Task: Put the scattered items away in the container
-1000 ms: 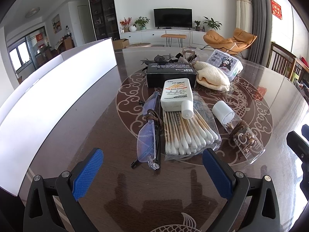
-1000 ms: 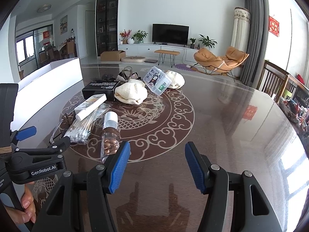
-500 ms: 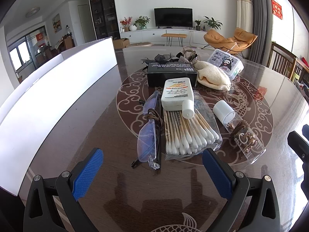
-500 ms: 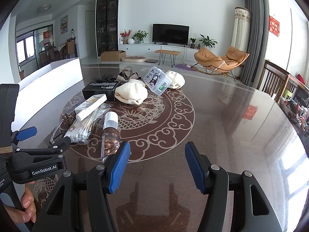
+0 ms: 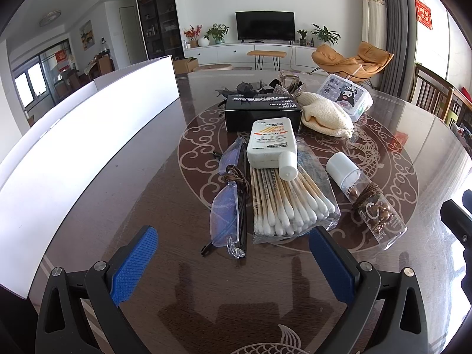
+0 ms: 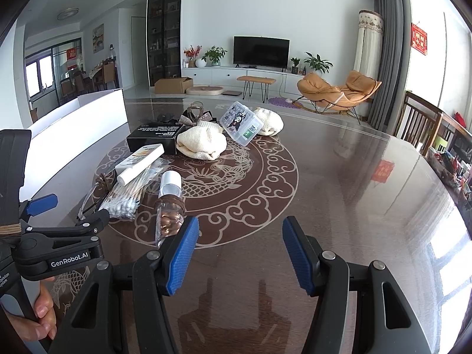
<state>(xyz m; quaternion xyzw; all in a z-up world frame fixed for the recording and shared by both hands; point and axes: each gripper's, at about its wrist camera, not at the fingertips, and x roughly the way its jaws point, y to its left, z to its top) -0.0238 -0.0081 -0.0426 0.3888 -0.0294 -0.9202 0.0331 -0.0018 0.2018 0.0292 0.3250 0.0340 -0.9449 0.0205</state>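
Both the left tongs [image 5: 233,261] and right tongs [image 6: 240,253] hover agape and empty above the desk [image 6: 339,194], near the cotton swabs [image 5: 290,203], presumably choosing a first item.

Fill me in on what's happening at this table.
A person holds a gripper in each hand over a dark table strewn with small items; nothing is picked up yet. The left gripper is open, aimed at the glasses and the bag of cotton swabs, with a white bottle lying on the bag. The right gripper is open over bare tabletop, a clear capsule bottle just to its left. The white container sits at the left.
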